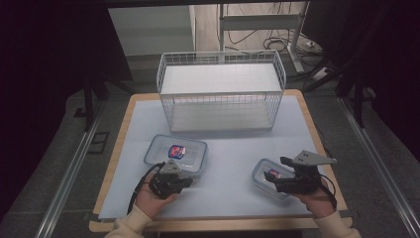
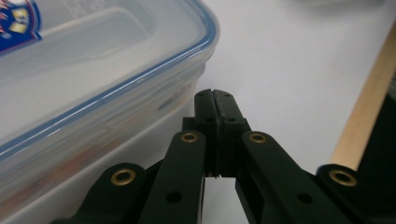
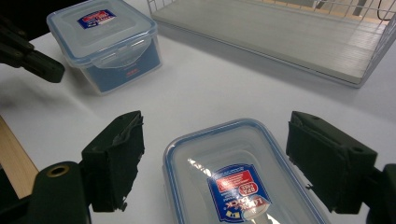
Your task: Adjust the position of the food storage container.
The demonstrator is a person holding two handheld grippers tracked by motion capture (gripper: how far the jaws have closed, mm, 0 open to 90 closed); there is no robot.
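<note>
Both lidded tubs (image 1: 177, 154) (image 1: 268, 176) seem empty; left gripper (image 2: 215, 100) closed, right gripper (image 3: 212, 154) gaping, neither holding.

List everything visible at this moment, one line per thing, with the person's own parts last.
wire basket: 1, white, far middle of the table, with two pale shelf boards
large container: 1, clear with blue-edged lid and blue-red label, near left of the mat
small container: 1, clear with blue-edged lid and blue-red label, near right
table: 1, wooden edge, covered by a pale mat
cables: several, dark and white, on the floor beyond the table
left tongs: 1, black, shut beside the large container's wall
right tongs: 1, black, open either side of the small container
hands: 2, pale sleeves, bottom edge
</note>
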